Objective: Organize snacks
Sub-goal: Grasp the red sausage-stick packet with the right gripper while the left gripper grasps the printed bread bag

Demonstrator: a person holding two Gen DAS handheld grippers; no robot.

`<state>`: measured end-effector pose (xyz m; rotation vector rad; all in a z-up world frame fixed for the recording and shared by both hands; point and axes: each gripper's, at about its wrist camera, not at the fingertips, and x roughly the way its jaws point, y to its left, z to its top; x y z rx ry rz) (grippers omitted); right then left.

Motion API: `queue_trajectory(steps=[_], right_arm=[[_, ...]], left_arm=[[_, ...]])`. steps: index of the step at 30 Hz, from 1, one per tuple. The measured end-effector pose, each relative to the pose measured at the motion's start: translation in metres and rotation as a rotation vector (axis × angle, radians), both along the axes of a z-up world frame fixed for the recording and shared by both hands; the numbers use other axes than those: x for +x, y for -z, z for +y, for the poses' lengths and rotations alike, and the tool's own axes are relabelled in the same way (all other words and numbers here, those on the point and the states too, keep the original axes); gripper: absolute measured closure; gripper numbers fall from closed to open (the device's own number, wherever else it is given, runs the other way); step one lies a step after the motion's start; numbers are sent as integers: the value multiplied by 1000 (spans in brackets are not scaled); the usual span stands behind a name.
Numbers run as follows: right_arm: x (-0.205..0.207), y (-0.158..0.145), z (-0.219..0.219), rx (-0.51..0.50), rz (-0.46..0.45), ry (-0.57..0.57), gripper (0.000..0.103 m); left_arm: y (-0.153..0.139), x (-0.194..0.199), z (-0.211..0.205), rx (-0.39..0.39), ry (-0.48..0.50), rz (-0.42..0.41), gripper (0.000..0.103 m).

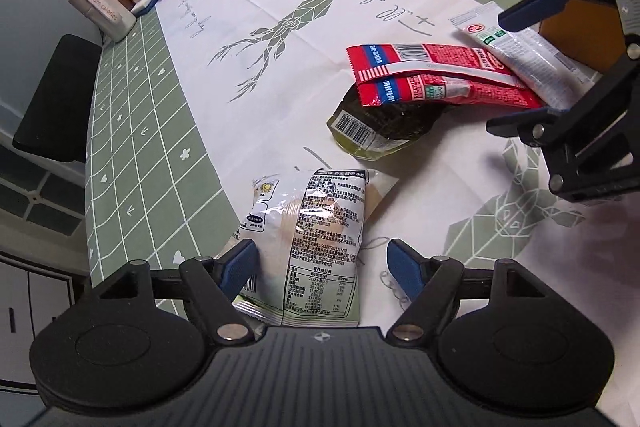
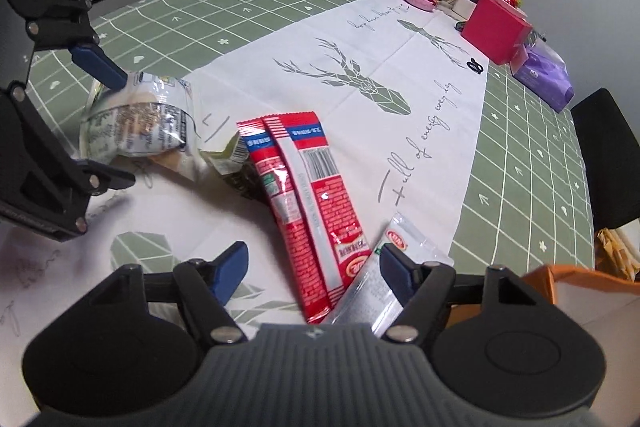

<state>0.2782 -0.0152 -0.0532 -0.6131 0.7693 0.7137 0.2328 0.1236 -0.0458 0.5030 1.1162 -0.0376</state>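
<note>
You get soft, even room light in both views, a bit dim and cool. The white cloth [image 1: 280,39] looks bright but not washed out. You can see shiny glare spots on the clear snack bag [image 1: 316,227] and on the red packet [image 2: 308,203]. Soft gray shadows lie on the cloth under the black gripper parts. Straight grid lines on the green tablecloth [image 2: 248,7] bend near the edges, and the corners go dark. The middle looks sharp; far things look a little fuzzy.

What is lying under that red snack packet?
A dark green packet with a barcode pokes out beneath the red packet. Its far part is covered, so its full shape stays hidden.
</note>
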Motion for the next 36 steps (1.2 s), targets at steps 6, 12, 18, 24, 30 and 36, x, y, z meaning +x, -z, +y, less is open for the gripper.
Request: queue_trajectory(steps=[6, 12, 18, 24, 30, 36], right_arm=[[9, 6, 7, -4, -1, -5, 38], [15, 12, 11, -4, 21, 3, 46], [14, 19, 12, -6, 16, 5, 54], [13, 19, 11, -4, 13, 19, 66], [4, 19, 8, -15, 13, 24, 78], [-7, 16, -2, 19, 39, 53, 84]], left_arm=[[5, 3, 5, 4, -8, 6, 15], [8, 7, 13, -22, -42, 18, 16], [11, 7, 13, -5, -37, 30, 21], [11, 7, 13, -22, -53, 46, 39], [10, 4, 9, -53, -102, 76, 46], [9, -12, 1, -94, -152, 58, 48]])
